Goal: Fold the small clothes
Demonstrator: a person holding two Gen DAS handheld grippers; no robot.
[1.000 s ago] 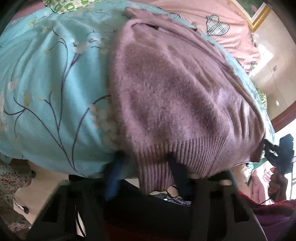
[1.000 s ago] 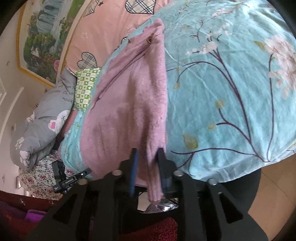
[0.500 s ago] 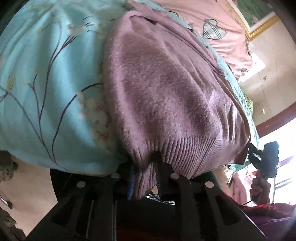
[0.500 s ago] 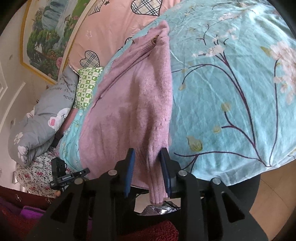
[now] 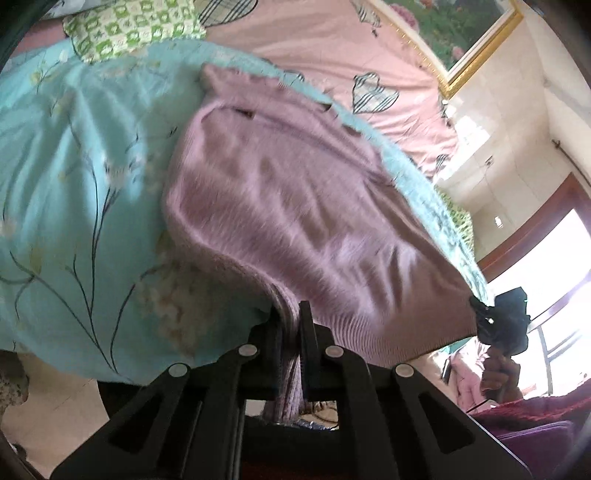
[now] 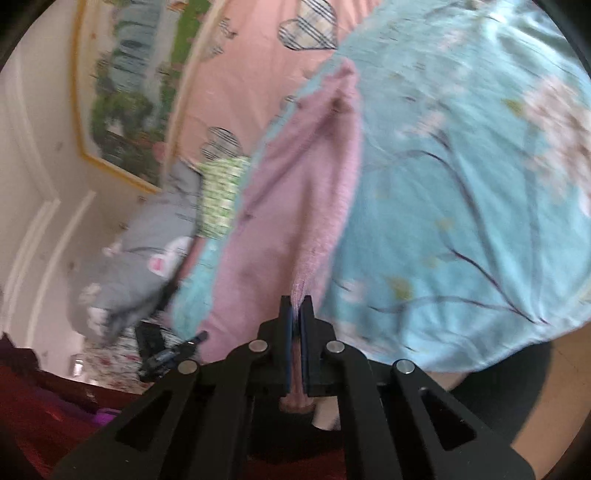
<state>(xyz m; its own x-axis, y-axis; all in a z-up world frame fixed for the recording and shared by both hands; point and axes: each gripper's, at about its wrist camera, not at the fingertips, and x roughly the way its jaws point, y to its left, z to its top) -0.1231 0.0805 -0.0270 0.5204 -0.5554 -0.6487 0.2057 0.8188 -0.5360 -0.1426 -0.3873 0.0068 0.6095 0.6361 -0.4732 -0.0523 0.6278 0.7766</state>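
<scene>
A mauve knitted sweater (image 5: 295, 192) lies on a turquoise floral bedspread (image 5: 74, 184). My left gripper (image 5: 290, 325) is shut on its ribbed hem at one bottom corner and holds that edge raised. My right gripper (image 6: 295, 314) is shut on the hem at the other corner of the sweater (image 6: 306, 192), and shows in the left wrist view (image 5: 498, 321) at the hem's far end. The hem is stretched between the two grippers. The left gripper shows in the right wrist view (image 6: 162, 350).
A pink sheet with checked hearts (image 5: 332, 48) covers the bed's head end. A green checked pillow (image 5: 129, 26) and a grey folded quilt (image 6: 140, 266) lie beside the sweater. A framed landscape picture (image 6: 125, 92) hangs on the wall. The bed edge drops to a tiled floor (image 5: 48, 417).
Both grippers closed fully on the sweater's hem and lifted it off the bed edge. The views are motion-blurred and now look further up the bed.
</scene>
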